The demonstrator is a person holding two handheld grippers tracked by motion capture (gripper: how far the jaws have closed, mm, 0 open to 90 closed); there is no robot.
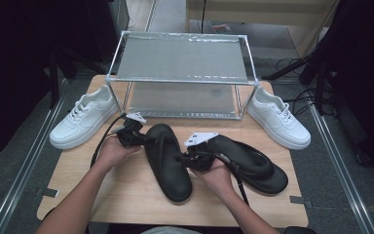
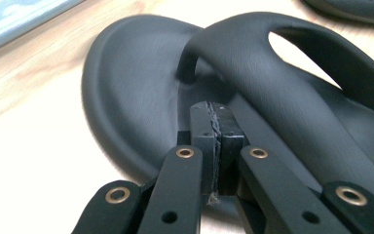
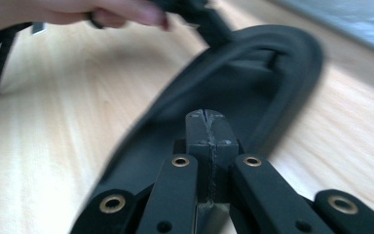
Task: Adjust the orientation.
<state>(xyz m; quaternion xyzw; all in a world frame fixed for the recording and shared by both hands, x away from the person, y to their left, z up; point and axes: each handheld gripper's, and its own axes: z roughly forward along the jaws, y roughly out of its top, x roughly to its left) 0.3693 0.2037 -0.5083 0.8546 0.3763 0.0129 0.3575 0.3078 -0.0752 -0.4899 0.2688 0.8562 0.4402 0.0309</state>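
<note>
Left sneaker (image 1: 84, 118): white, on the tabletop (image 1: 126, 190), well out to the left of the left gripper.
Left gripper (image 1: 143, 139): held in the person's left hand (image 1: 112, 150); jaws pressed together with nothing between them, tips at the toe end of the left sandal.
Left sandal (image 1: 167, 161): black thong sandal lying flat between the two grippers, its strap (image 2: 272, 73) arching just ahead of the left gripper's closed tips.
Right gripper (image 1: 179, 158): held in the right hand (image 1: 219, 175), jaws closed and empty, tips over the left sandal's right edge.
Right sandal (image 1: 253, 163): black, just to the right of the right gripper.
Rack (image 1: 182, 73): metal-framed, two shelves, beyond both grippers.
Right sneaker (image 1: 277, 118): white, well right of the right gripper, beside the rack.
</note>
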